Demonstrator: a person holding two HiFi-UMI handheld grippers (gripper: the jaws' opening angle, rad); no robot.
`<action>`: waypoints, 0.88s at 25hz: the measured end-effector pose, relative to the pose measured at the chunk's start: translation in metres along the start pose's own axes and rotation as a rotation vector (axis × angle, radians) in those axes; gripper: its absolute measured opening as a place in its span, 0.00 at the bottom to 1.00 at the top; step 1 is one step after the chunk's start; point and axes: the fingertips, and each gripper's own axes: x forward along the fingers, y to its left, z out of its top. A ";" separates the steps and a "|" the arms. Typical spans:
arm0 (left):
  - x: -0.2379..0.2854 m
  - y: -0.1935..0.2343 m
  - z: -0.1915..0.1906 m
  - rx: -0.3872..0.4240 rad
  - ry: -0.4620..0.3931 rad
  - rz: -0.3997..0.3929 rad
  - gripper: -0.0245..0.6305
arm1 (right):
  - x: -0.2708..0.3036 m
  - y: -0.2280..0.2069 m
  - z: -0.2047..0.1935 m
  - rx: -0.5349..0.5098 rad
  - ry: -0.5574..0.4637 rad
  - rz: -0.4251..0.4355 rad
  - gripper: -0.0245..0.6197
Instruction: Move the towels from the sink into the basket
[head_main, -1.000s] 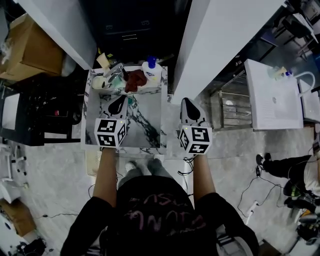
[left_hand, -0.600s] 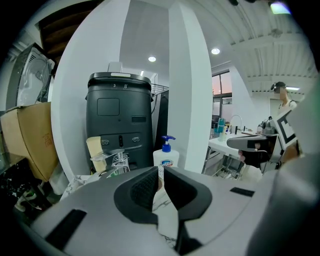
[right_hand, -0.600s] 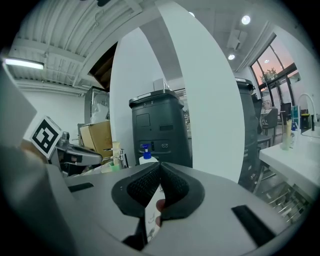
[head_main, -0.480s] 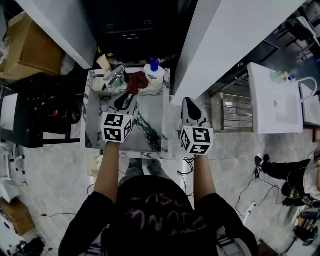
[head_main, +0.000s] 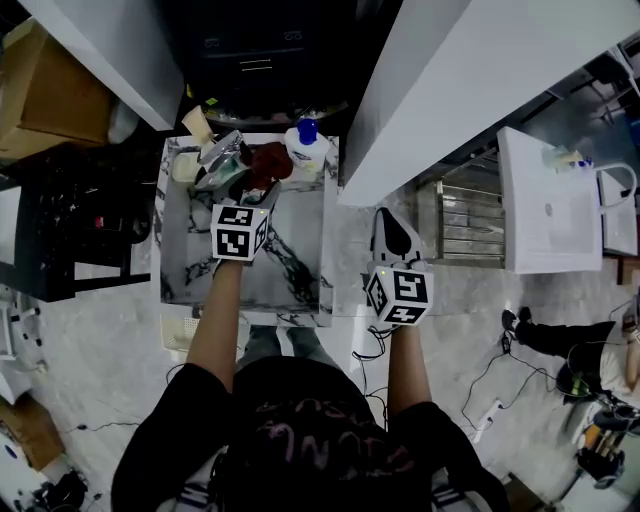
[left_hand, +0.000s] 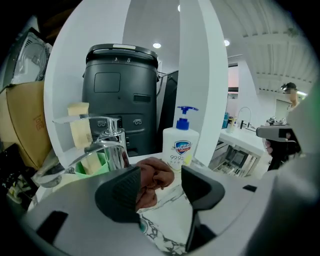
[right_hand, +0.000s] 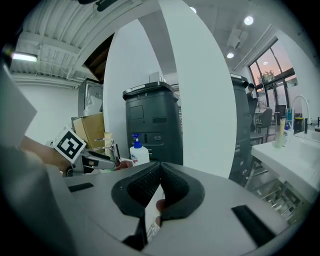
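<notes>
A crumpled dark red towel (head_main: 270, 161) lies on the back ledge of the marble sink (head_main: 300, 262), between the chrome faucet (head_main: 222, 155) and a white soap bottle (head_main: 307, 146). My left gripper (head_main: 257, 192) reaches over the basin and points at it. In the left gripper view the towel (left_hand: 156, 174) shows in the gap just beyond the tips of the left gripper (left_hand: 159, 186). Its jaws are opening, and the pads are not pressing on the cloth. My right gripper (head_main: 387, 222) hovers right of the sink, shut on nothing, as the right gripper view shows (right_hand: 160, 175).
A white slotted thing, perhaps a basket (head_main: 178, 330), sits on the floor by the sink's front left corner. A tall dark bin (left_hand: 121, 95) stands behind the sink. White panels (head_main: 440, 90) flank it. A green holder (left_hand: 95, 164) sits by the faucet.
My left gripper has moved from the middle of the basin to the back ledge by the red towel, and its jaws have opened. The right gripper has shifted slightly towards me.
</notes>
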 end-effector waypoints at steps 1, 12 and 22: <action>0.007 0.003 -0.003 -0.009 0.007 0.001 0.43 | 0.001 -0.002 -0.004 0.001 0.008 -0.004 0.06; 0.060 0.019 -0.022 -0.060 0.066 0.029 0.46 | 0.008 -0.019 -0.024 -0.007 0.066 -0.026 0.06; 0.078 0.023 -0.031 -0.049 0.131 0.040 0.35 | 0.004 -0.033 -0.033 0.007 0.081 -0.055 0.06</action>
